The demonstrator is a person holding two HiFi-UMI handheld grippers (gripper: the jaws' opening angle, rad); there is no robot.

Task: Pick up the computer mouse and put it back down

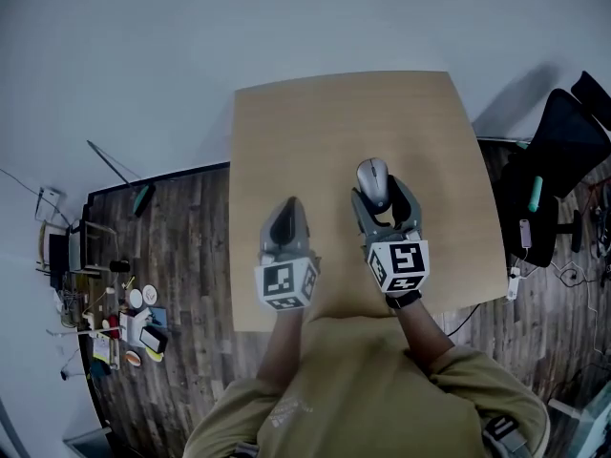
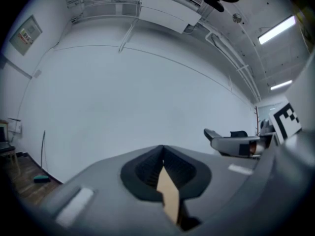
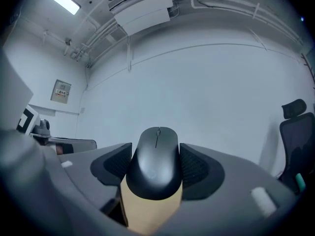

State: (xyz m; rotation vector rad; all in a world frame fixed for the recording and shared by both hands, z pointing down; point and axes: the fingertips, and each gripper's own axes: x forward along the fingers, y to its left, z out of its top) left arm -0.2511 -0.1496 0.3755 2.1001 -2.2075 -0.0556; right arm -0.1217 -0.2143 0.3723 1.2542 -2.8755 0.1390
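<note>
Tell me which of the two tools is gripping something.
The right tool: its jaws clamp the sides of the computer mouse. The left tool has its jaws together, with nothing between them.

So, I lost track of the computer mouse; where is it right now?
The computer mouse is clamped in the right gripper, held over the middle of the wooden table in the head view, just right of the left gripper.
</note>
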